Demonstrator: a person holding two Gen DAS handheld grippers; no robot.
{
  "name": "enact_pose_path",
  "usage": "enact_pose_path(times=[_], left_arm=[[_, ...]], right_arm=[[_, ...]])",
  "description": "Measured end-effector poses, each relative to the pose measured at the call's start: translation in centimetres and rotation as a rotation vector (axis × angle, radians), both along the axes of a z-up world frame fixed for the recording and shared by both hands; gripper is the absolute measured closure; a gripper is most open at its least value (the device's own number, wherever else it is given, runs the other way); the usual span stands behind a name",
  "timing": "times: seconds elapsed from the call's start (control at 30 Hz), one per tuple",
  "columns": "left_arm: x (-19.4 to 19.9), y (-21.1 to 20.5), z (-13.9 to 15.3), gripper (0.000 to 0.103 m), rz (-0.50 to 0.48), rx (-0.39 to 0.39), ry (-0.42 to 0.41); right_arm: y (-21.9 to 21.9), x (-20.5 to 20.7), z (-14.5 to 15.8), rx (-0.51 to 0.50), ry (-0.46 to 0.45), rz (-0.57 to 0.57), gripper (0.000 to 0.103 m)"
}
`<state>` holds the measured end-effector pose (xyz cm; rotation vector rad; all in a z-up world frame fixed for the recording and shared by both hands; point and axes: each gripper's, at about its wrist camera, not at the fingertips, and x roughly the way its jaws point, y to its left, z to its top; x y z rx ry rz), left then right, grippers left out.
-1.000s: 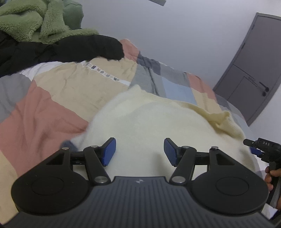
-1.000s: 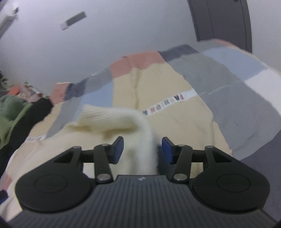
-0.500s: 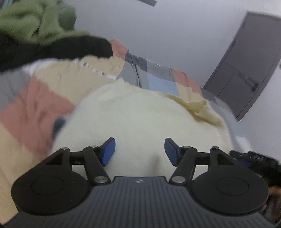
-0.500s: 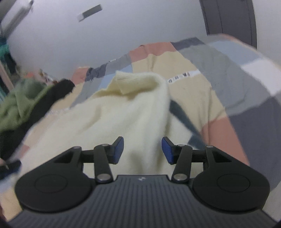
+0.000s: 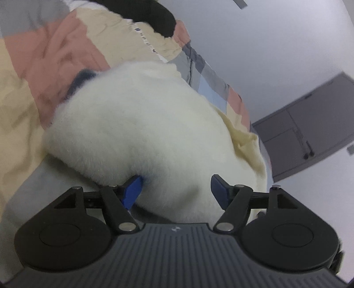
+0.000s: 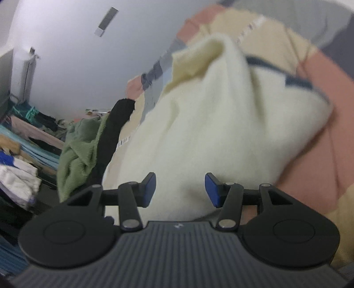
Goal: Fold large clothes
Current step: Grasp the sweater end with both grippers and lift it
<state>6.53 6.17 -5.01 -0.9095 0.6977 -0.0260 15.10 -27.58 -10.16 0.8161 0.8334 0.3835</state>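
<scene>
Left wrist view: the left gripper stands with its blue pads spread wide, released, as a cream fleece garment bulges between and over them, its fluffy edge draping across the left pad. The garment lies on a patchwork bedspread of pink, beige and grey blocks. A black garment sits at the bed's far end, and a grey door shows on the wall.

Right wrist view: the right gripper is likewise released, pads apart, with the cream fleece garment bunched in front of and between them on the patchwork bedspread. A green fleece and the black garment are heaped to the left, beside stacked clothes.
</scene>
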Motion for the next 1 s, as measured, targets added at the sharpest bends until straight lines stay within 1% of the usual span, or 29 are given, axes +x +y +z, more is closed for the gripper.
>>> enact_pose_path(times=[0.03,0.1,0.17,0.23,0.3,0.4,0.53,0.63,0.67,0.73,0.8,0.83,0.87,0.93,1.0], left_arm=[[0.2,0.2,-0.3,0.029,0.011,-0.022,0.001],[0.5,0.7,-0.7,0.026,0.026,-0.064,-0.002],[0.6,1.2,-1.2,0.023,0.038,-0.11,-0.008],[0.7,1.7,-1.6,0.021,0.049,-0.161,-0.02],[0.8,2.4,-2.0,0.021,0.066,-0.22,-0.023],[0.2,3.0,-2.7,0.02,0.103,-0.323,-0.022],[-0.1,3.3,-3.4,0.02,0.129,-0.375,0.011],[-0.6,3.0,-4.4,0.019,0.135,-0.452,0.05],[-0.7,2.8,-4.8,0.019,0.13,-0.47,0.066],[-0.3,2.5,-5.3,0.019,0.119,-0.451,0.096],[0.2,2.4,-5.4,0.019,0.12,-0.421,0.102],[0.5,2.4,-5.5,0.019,0.124,-0.424,0.102],[0.7,2.5,-5.6,0.02,0.134,-0.442,0.1],[1.1,2.6,-5.9,0.02,0.154,-0.477,0.09],[1.3,2.7,-6.2,0.02,0.166,-0.487,0.082]], right_arm=[[0.0,0.2,-0.3,0.003,0.012,-0.004,0.051],[-0.1,0.5,-1.0,0.031,0.033,-0.008,0.047],[-0.4,0.8,-1.6,0.101,0.054,-0.005,0.03],[-0.6,1.0,-1.8,0.155,0.048,-0.001,0.023],[-0.6,1.1,-2.0,0.18,0.053,-0.008,0.022],[-0.4,1.0,-2.0,0.187,0.059,-0.003,0.022],[-0.1,0.5,-2.2,0.184,0.067,0.002,0.022],[-0.3,0.0,-2.5,0.21,0.119,0.001,0.021],[-0.3,0.1,-2.7,0.221,0.139,0.006,0.019],[-0.1,0.1,-3.4,0.239,0.175,0.024,0.019],[0.1,0.4,-4.1,0.2,0.191,0.024,0.019],[0.0,0.8,-4.5,0.178,0.197,0.012,0.019],[-0.3,1.1,-4.9,0.171,0.207,-0.008,0.019],[-1.2,1.5,-5.6,0.182,0.216,-0.048,0.02],[-1.9,1.8,-5.9,0.201,0.2,-0.076,0.02]])
